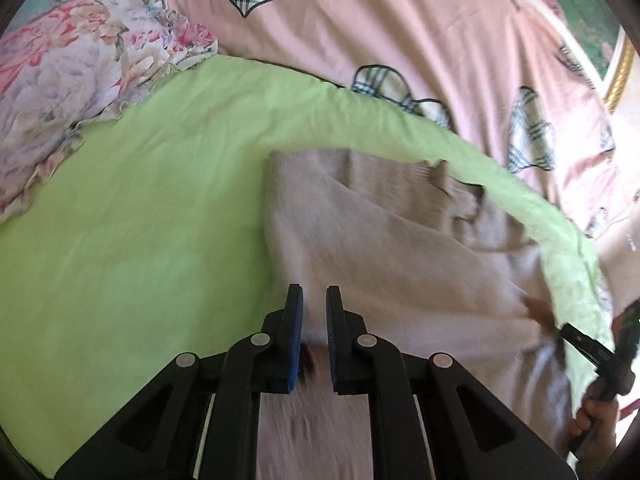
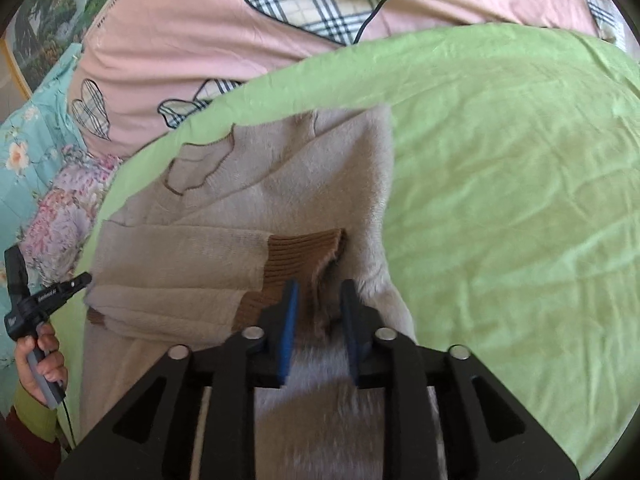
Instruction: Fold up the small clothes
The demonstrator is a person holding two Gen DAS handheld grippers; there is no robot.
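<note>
A beige knit sweater (image 1: 384,236) with brown ribbed cuffs lies on a green sheet (image 1: 140,220). In the right wrist view the sweater (image 2: 280,184) has a sleeve folded across its body, its brown cuff (image 2: 304,252) just ahead of the fingers. My left gripper (image 1: 314,296) hovers over the sweater's near edge, jaws slightly apart with fabric between them. My right gripper (image 2: 319,292) is over the cuff, jaws partly apart with beige cloth between them. The other gripper shows at each view's edge, the right one (image 1: 588,344) in the left wrist view and the left one (image 2: 44,296) in the right wrist view.
A pink duvet with plaid hearts (image 1: 400,40) lies behind the green sheet (image 2: 520,200). A floral pillow (image 1: 72,80) sits at the far left. A teal floral cloth (image 2: 28,148) lies beside the bed.
</note>
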